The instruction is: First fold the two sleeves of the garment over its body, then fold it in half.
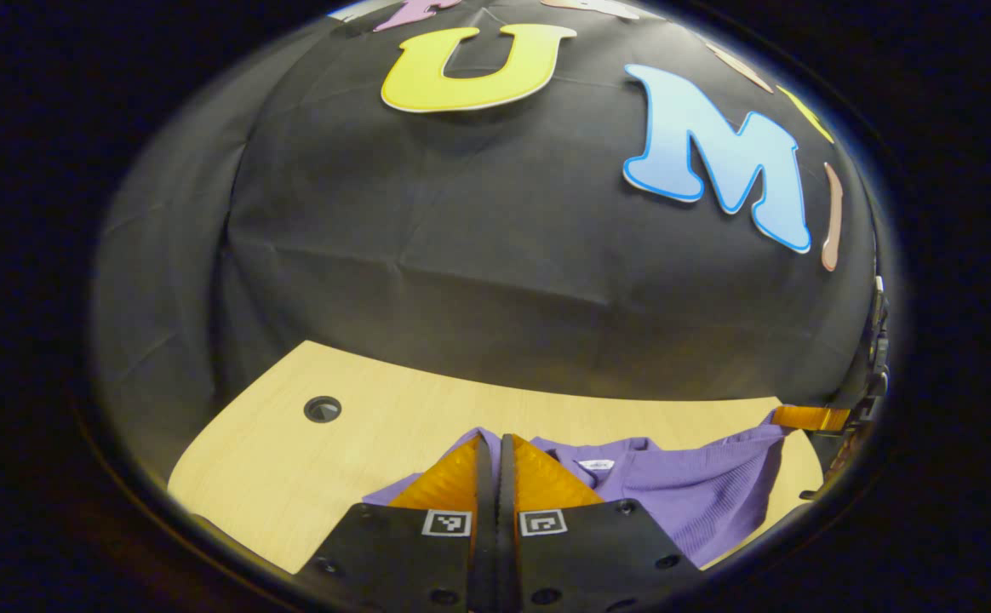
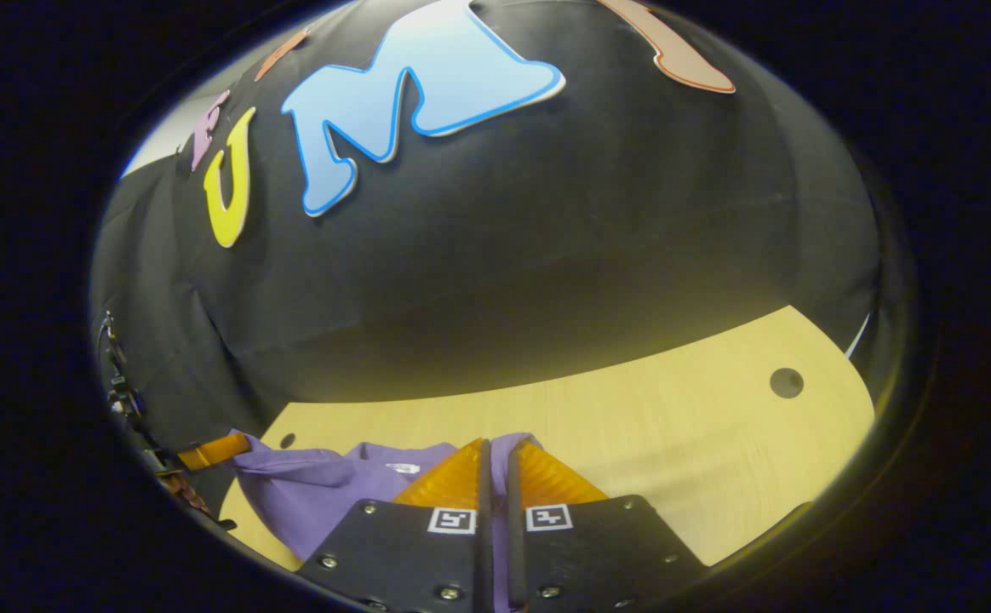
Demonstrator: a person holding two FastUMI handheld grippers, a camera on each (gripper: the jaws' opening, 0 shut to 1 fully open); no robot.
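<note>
At the near edge of the table, we see the left gripper with its fingers pressed together, a fold of the purple garment bunched at the tips; cloth between them can't be confirmed. The right gripper has a narrow gap with purple fabric running through it, so it's pinching the garment. Cloth is lifted and stretched between the two, neck label facing up. The wooden table extends far to the black booth wall, with a cable hole toward the left.

Purple ribbed garment (white neck label showing) lies rumpled, partly lifted.
</note>
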